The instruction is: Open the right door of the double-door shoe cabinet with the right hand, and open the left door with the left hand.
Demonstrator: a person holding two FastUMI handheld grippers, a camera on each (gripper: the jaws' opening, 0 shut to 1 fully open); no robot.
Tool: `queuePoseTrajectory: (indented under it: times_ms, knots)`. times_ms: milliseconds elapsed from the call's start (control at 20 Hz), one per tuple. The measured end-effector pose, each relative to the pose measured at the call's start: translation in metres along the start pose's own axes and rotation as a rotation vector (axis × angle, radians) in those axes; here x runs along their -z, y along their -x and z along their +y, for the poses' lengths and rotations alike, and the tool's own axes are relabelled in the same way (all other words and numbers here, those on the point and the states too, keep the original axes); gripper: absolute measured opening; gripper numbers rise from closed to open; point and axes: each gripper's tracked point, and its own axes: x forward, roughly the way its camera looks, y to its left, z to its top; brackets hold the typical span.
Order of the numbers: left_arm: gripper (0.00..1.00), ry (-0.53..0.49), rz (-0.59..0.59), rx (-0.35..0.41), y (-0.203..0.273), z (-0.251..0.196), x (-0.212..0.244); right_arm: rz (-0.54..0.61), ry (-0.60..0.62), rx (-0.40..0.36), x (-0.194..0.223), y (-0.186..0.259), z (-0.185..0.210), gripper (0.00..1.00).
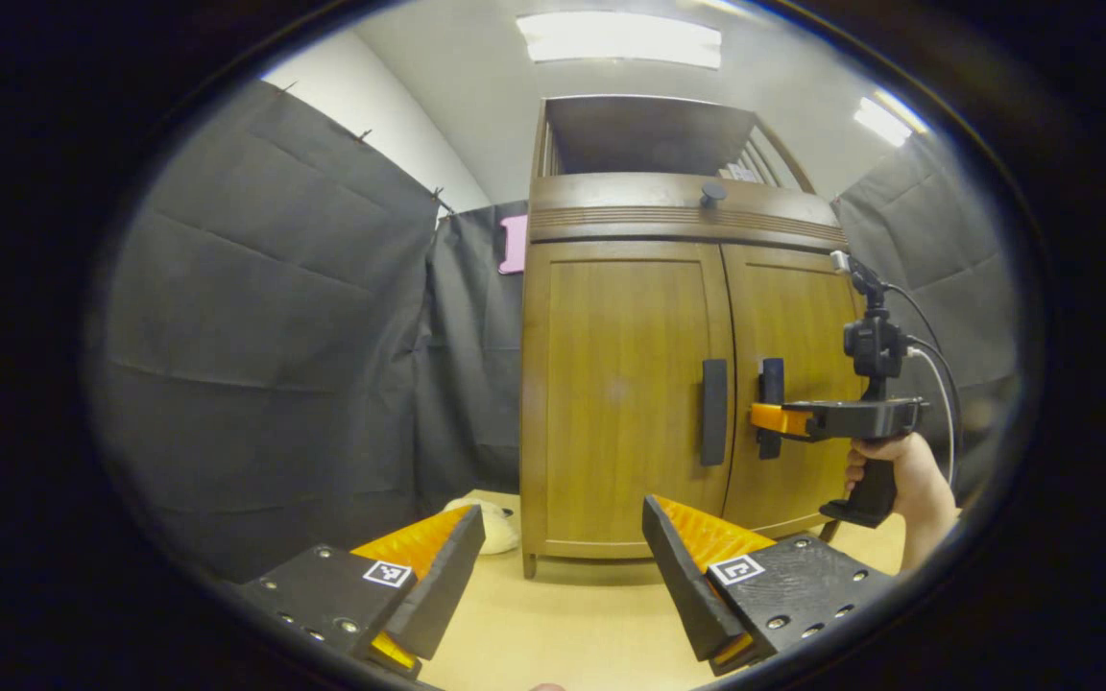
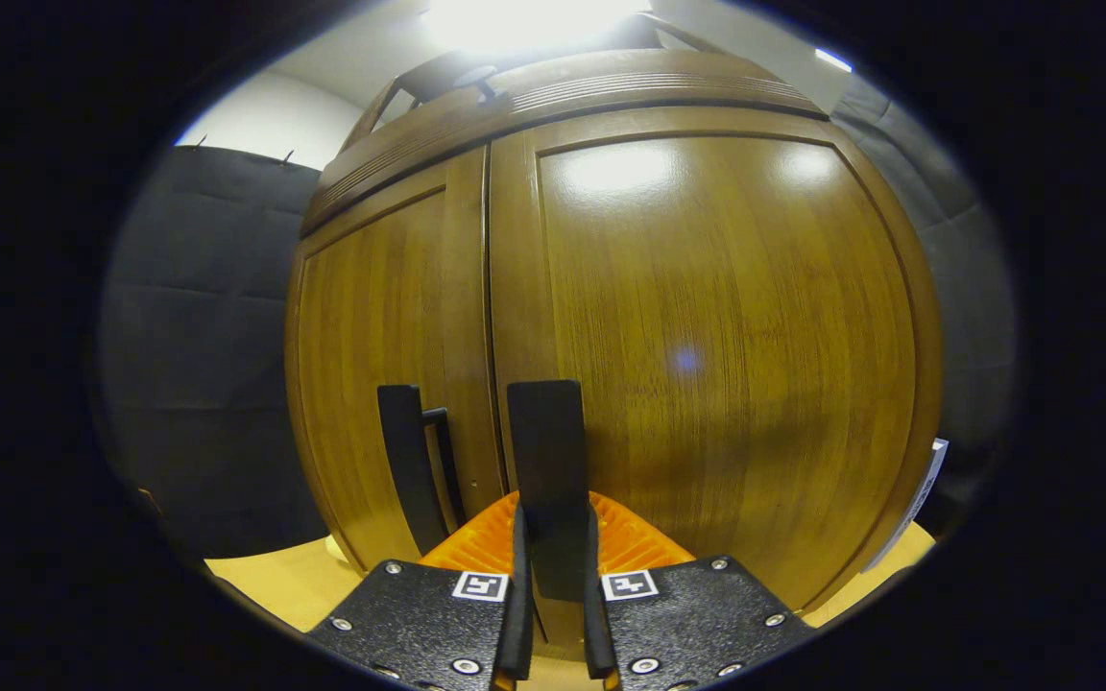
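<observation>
A brown wooden shoe cabinet [image 1: 630, 384] stands on a tan floor with both doors shut. The left door [image 1: 625, 393] carries a dark vertical handle [image 1: 713, 411]; the right door [image 1: 788, 384] has its own handle [image 1: 772, 379]. In the right gripper view the right door's handle [image 2: 548, 451] stands upright between my right gripper's [image 2: 553, 576] fingers, which press on it from both sides. The left door's handle [image 2: 409, 461] is just beside it. My left gripper [image 1: 563, 566] hangs open, well short of the cabinet. In the left gripper view the right gripper [image 1: 772, 419], held by a hand [image 1: 899, 470], is at the right handle.
Black cloth walls [image 1: 275, 365] close in the booth on both sides of the cabinet. A pale rounded object [image 1: 486, 523] lies on the floor by the cabinet's left foot. A small dark knob [image 1: 712, 193] sits on the cabinet's top drawer front.
</observation>
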Motion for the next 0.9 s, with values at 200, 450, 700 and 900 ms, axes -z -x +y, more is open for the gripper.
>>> queuePoseTrajectory:
  times_ms: [200, 450, 700, 900]
  knots:
    - [1.0, 0.01, 0.004, 0.026, -0.005, -0.002, 0.0, -0.001, -0.005, -0.045, -0.001, 0.019, 0.005, 0.19]
    - [1.0, 0.02, 0.005, 0.071, -0.009, -0.005, 0.0, -0.026, -0.02, -0.09, -0.003, 0.053, 0.008, 0.18]
    - [1.0, 0.043, 0.033, 0.109, -0.011, -0.009, 0.002, -0.023, -0.027, -0.145, -0.002, 0.095, 0.007, 0.17]
    - [1.0, 0.052, 0.036, 0.127, -0.014, -0.008, 0.0, -0.022, -0.029, -0.184, -0.003, 0.126, -0.001, 0.19]
